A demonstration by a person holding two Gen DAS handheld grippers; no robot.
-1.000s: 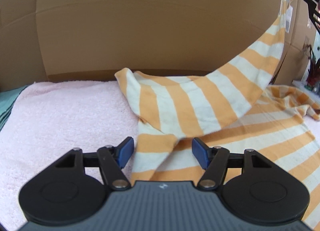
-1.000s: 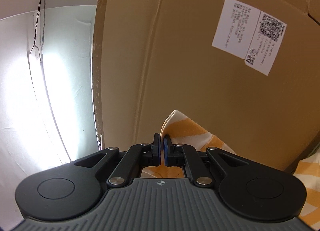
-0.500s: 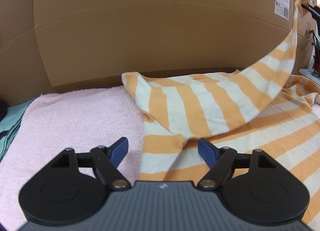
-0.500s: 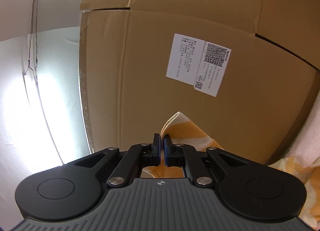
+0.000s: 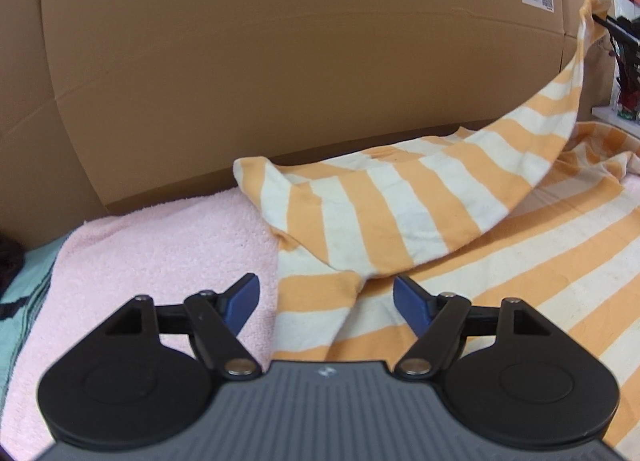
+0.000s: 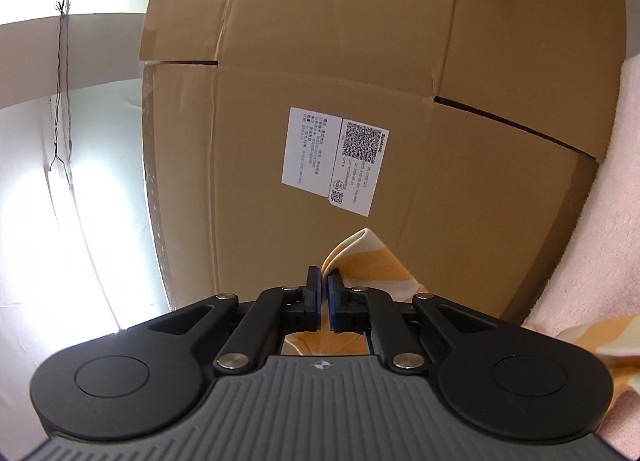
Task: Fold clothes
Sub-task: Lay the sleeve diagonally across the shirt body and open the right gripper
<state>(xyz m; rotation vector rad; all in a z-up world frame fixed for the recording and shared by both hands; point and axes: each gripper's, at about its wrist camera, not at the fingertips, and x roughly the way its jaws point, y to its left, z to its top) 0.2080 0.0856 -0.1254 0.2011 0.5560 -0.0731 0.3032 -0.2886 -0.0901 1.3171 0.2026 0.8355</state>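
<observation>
The striped garment [image 5: 472,245] — orange and cream — lies spread over the right part of a pink towel [image 5: 160,257], its near edge just beyond the left hand-held gripper [image 5: 326,295]. That gripper is released, blue pads wide apart, hovering low over the cloth's left border and touching nothing. One end of the garment is drawn up to the far right, where the right hand-held gripper [image 6: 324,297] is clenched on a folded corner of it — the cloth [image 6: 368,261] pokes out above the closed pads. A cardboard box [image 6: 400,61] with a white label [image 6: 334,159] stands behind.
</observation>
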